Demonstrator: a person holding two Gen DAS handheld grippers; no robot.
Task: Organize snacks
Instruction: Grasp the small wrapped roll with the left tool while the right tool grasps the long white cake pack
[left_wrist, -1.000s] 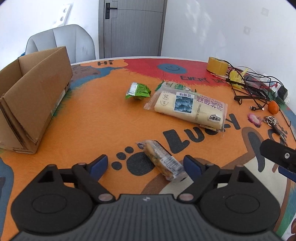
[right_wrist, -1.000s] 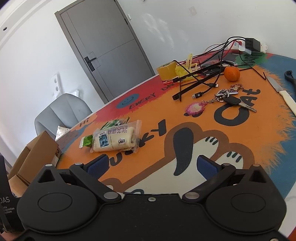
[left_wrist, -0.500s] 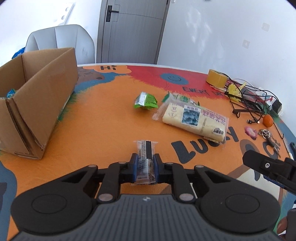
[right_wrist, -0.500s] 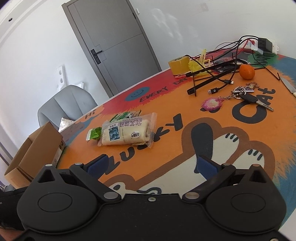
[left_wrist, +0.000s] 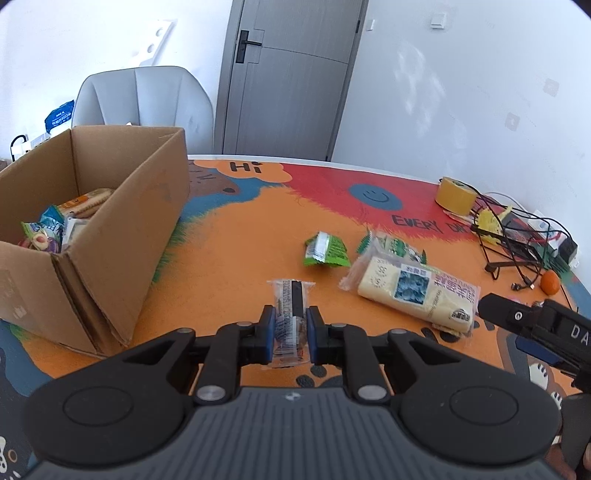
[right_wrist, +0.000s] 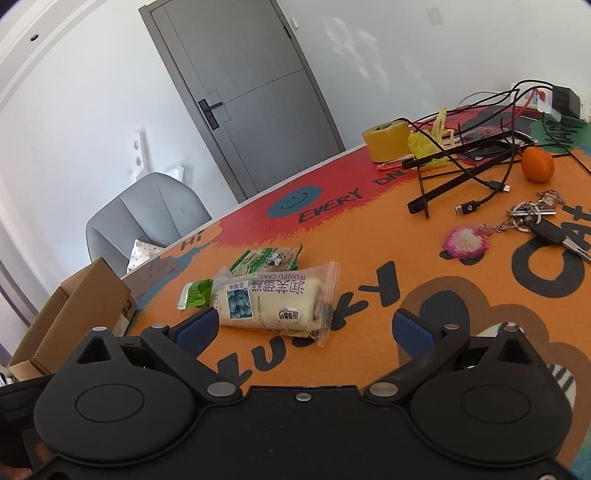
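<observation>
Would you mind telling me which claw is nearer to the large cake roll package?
Right. The right claw hovers open just in front of the cake roll package. The left claw, shut on a small clear-wrapped snack, sits farther off to its side.

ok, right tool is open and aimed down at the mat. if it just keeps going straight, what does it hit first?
Most likely the cream cake pack: it lies just ahead of the open right tool, nearer its left finger. Depth is unclear in the fisheye, so it could touch the bare mat beside it instead.
</observation>
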